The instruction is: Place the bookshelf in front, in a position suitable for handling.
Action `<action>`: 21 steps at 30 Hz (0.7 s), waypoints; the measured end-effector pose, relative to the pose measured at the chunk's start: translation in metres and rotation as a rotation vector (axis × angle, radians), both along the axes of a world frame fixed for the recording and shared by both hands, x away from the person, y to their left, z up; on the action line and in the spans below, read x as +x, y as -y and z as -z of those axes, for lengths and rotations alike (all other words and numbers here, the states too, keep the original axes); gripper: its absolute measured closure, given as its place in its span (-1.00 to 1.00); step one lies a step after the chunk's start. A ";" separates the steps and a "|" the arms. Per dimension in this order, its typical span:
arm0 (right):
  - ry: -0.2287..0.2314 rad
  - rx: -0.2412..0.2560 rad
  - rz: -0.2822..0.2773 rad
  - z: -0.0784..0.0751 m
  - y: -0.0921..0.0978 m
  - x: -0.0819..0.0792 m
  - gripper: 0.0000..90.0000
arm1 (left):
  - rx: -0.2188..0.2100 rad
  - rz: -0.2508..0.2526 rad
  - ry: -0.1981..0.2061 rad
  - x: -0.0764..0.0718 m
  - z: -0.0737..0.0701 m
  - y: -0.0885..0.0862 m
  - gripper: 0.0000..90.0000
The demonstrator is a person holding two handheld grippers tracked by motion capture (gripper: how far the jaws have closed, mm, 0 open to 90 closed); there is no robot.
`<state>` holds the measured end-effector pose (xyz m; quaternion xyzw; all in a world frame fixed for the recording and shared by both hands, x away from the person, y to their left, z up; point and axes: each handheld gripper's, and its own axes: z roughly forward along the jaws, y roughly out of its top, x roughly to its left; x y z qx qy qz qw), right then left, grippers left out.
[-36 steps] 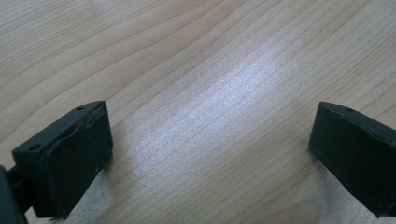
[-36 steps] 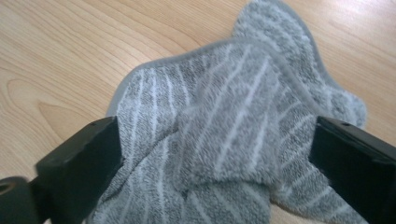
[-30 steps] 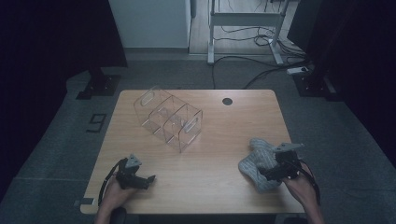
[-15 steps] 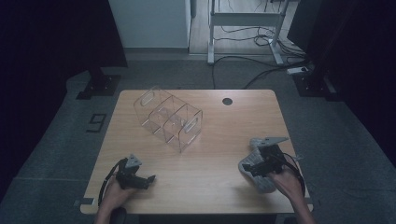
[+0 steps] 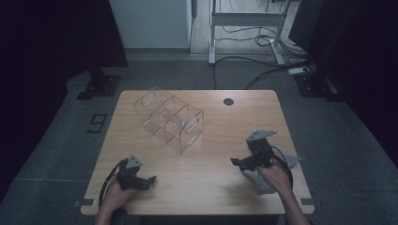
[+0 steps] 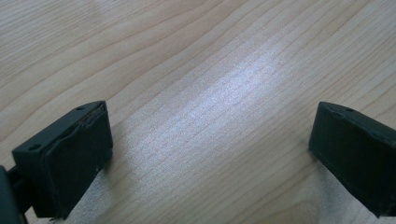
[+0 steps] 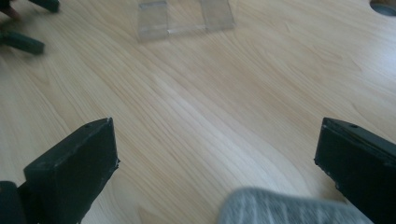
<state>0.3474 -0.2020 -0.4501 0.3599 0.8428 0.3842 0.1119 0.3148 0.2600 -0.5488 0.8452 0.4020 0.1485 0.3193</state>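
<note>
A clear acrylic organizer [image 5: 169, 119] with several compartments stands in the middle-left of the wooden table [image 5: 220, 122]. My left gripper [image 5: 146, 181] rests near the front left edge; in the left gripper view it [image 6: 210, 123] is open over bare wood. My right gripper [image 5: 240, 162] is at the front right, pointing left. In the right gripper view it [image 7: 217, 140] is open wide, with nothing between its jaws. A grey fuzzy cloth [image 5: 263, 183] lies under the right hand, and its edge [image 7: 289, 206] shows low between the jaws. The organizer [image 7: 184, 16] is far ahead.
A round dark cable hole [image 5: 228, 101] sits near the table's far edge. The floor around is dark, with cables and a desk frame [image 5: 244, 28] behind. The other gripper [image 7: 23, 42] shows at the top left of the right gripper view.
My right gripper has swung left and lower. The grey cloth, earlier beside the gripper, now lies under the hand nearer the front edge. The left gripper has not moved.
</note>
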 end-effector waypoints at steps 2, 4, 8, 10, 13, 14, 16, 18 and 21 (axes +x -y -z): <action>0.009 0.014 -0.003 -0.001 -0.005 0.002 -1.00 | 0.001 0.001 0.000 0.000 0.000 0.000 -1.00; 0.007 0.017 -0.006 -0.002 -0.008 0.003 -1.00 | 0.001 0.001 0.000 0.000 0.000 0.000 -1.00; 0.002 0.027 -0.021 -0.003 -0.022 0.009 -1.00 | 0.002 0.002 0.000 0.000 0.000 0.000 -1.00; 0.001 0.027 -0.032 -0.004 -0.028 0.011 -1.00 | 0.001 0.000 0.000 0.000 0.000 0.000 -1.00; -0.003 0.025 -0.037 -0.004 -0.033 0.013 -1.00 | 0.000 0.000 0.000 0.000 0.000 0.000 -1.00; -0.006 0.032 -0.046 -0.003 -0.039 0.016 -1.00 | 0.001 0.001 0.000 0.000 0.000 0.000 -1.00; -0.015 0.040 -0.047 -0.003 -0.041 0.016 -1.00 | 0.001 0.001 0.000 0.000 0.000 0.000 -1.00; -0.017 0.053 -0.052 -0.002 -0.048 0.019 -1.00 | 0.001 0.000 0.000 0.000 0.000 0.000 -1.00; -0.015 0.048 -0.055 -0.002 -0.059 0.022 -1.00 | 0.001 0.000 -0.001 0.000 0.000 0.000 -1.00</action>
